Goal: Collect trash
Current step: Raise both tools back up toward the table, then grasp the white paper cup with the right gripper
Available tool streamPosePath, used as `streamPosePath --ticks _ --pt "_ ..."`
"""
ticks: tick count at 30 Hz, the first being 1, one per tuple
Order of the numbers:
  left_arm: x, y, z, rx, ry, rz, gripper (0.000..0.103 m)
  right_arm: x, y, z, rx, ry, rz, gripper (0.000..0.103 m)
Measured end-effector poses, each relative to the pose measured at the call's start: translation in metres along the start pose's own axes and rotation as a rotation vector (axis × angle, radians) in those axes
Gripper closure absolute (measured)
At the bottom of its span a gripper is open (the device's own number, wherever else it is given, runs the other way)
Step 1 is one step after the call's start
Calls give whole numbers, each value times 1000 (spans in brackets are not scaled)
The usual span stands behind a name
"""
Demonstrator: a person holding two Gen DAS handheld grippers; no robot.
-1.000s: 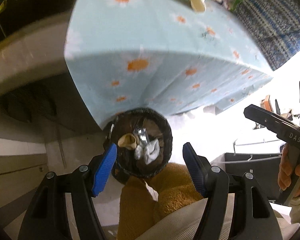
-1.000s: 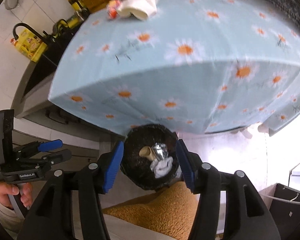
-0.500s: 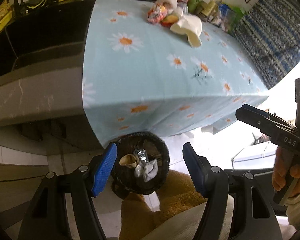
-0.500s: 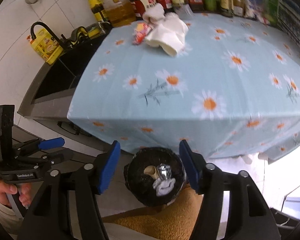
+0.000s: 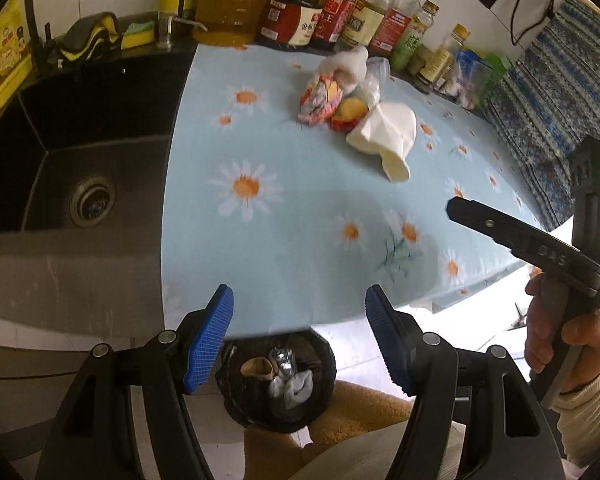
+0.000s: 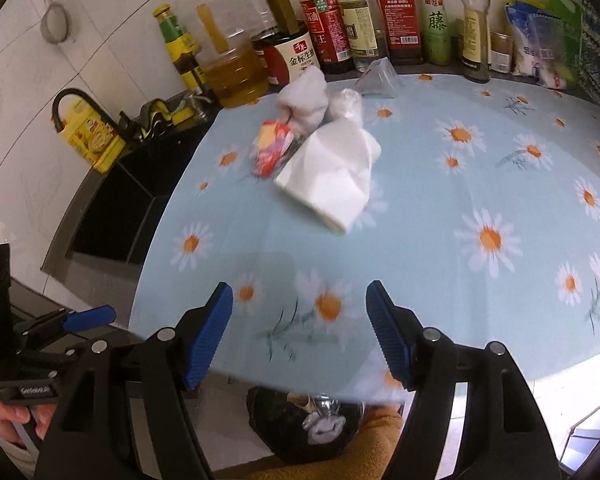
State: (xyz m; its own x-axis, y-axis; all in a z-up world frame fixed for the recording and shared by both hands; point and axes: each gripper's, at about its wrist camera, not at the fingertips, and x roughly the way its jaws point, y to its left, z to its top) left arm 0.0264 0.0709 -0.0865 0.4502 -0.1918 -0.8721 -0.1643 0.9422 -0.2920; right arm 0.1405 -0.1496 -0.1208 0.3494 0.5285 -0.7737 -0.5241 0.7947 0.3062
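The worktop covered in a pale blue cloth printed with daisies (image 5: 300, 248) fills most of both views, with a dark sink basin (image 5: 80, 168) to its left and a row of glass and plastic sauce and oil bottles (image 6: 340, 32) along the tiled wall at the back. Below the worktop's near edge stands a round bin lined with a black plastic bag (image 5: 278, 384), already holding a few crumpled scraps. The trash left to collect sits together toward the back of the cloth: a large folded white paper napkin (image 6: 332, 176), a balled white tissue (image 6: 304, 96) behind it, a crumpled red and yellow snack wrapper (image 6: 270, 146) touching the napkin's left side, and some clear plastic film (image 6: 346, 104). The left gripper (image 5: 298, 336) and the right gripper (image 6: 298, 334) both hover over the near edge with blue pads spread wide and nothing between them. The step in hand looks like reaching for the next piece. The napkin lies nearest and suits the right gripper; it would be best to come down on its raised fold, not the flat sheet, so the pads catch paper and not the cloth. The wrapper touches it, so lifting straight up should avoid dragging that along.
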Motion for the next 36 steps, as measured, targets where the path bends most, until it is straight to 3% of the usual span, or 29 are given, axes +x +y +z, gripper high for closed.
streamPosePath --ticks 5,8,19,28,32,36 --pt "4 -8 24 -23 -8 22 37 22 -21 30 51 16 43 34" --pt "8 -12 32 -30 -2 34 37 31 -32 43 89 13 67 7" --pt "20 -14 51 -63 23 86 37 76 -46 88 149 44 96 7" --pt "28 -8 60 -78 46 106 37 110 -47 98 192 101 59 7" --pt "34 -8 63 -80 56 97 37 115 -46 101 164 111 26 28" --pt "38 -7 65 -80 60 89 37 116 -46 100 156 124 40 29"
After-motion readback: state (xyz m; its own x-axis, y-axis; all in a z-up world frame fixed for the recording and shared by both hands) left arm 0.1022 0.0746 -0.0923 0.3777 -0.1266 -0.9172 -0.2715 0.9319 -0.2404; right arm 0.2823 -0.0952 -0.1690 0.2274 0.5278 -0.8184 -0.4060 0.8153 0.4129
